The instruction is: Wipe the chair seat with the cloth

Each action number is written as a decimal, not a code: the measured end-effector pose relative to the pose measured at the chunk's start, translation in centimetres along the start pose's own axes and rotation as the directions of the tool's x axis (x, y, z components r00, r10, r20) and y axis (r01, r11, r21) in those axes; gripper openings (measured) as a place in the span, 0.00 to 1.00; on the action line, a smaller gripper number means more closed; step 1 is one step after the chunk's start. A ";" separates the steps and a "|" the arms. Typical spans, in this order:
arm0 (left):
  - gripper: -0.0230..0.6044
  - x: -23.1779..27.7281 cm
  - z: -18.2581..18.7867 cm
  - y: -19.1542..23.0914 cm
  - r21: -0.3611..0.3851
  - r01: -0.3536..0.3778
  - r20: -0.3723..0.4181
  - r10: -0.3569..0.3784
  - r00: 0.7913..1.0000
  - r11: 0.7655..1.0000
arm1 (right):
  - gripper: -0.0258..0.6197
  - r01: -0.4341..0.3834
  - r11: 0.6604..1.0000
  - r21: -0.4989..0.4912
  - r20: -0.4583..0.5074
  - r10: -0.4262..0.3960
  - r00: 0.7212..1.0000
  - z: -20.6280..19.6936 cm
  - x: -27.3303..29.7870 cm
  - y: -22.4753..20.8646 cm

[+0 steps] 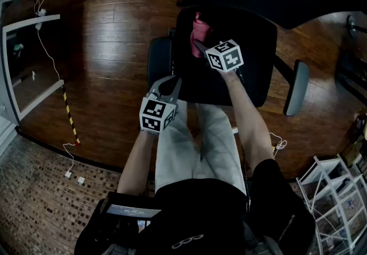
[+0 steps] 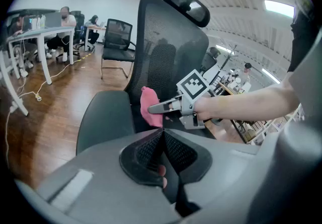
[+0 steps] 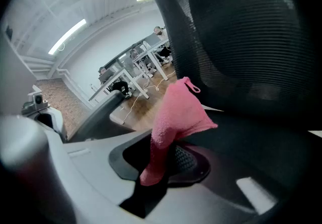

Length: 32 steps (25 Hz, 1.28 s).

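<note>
Pink cloth (image 1: 200, 31) held over the chair seat (image 1: 252, 42).
In the head view, the cloth is pinched in the right gripper (image 1: 196, 45), and the left gripper (image 1: 168, 86) is held near the front edge. In the left gripper view, its jaws are pressed together on nothing. In the right gripper view, the cloth is squeezed at one end; it seems soft, light and floppy, so a bunched part is best gripped.
</note>
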<state>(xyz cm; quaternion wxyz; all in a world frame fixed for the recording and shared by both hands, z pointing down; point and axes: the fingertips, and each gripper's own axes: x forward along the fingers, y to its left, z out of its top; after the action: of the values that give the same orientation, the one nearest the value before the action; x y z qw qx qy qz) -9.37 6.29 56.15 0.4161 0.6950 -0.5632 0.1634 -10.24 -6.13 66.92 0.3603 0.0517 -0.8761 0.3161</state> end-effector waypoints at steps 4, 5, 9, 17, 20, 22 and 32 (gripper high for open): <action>0.03 0.1 0.1 -0.5 -0.021 0.033 -0.017 -0.034 0.999 0.999 | 0.15 -0.022 1.000 0.017 0.001 0.022 1.000 2.0 4.0 -0.8; 0.03 0.2 0.3 -0.3 -0.043 0.048 -0.014 -0.049 0.999 0.998 | 0.15 -0.032 0.999 0.019 -0.002 0.032 0.999 2.5 5.0 -0.8; 0.03 0.1 0.8 0.4 -0.133 0.088 -0.004 -0.090 0.996 0.987 | 0.15 -0.057 0.998 -0.005 -0.062 0.057 0.996 3.3 8.7 -1.2; 0.03 0.1 0.6 0.4 -0.165 0.109 -0.032 -0.115 0.993 0.980 | 0.15 0.035 0.999 0.033 -0.111 -0.031 0.993 1.9 9.4 -7.2; 0.03 0.4 0.5 0.6 -0.152 0.096 -0.031 -0.102 0.994 0.984 | 0.15 0.101 0.995 0.027 -0.109 -0.097 0.989 1.5 8.3 -9.6; 0.03 0.4 0.3 0.5 -0.141 0.095 -0.034 -0.100 0.994 0.985 | 0.15 0.151 0.988 0.037 -0.109 -0.146 0.983 1.0 7.1 -11.3; 0.03 0.2 0.3 0.7 -0.109 0.076 -0.046 -0.082 0.996 0.991 | 0.15 0.353 0.926 0.130 -0.141 -0.336 0.931 -3.6 -0.7 -20.2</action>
<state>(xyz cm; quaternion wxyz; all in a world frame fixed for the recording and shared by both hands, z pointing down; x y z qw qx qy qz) -10.02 5.92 56.42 0.4728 0.6891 -0.5325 0.1340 -1.13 -20.18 78.82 0.4555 0.2140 -0.8040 0.3167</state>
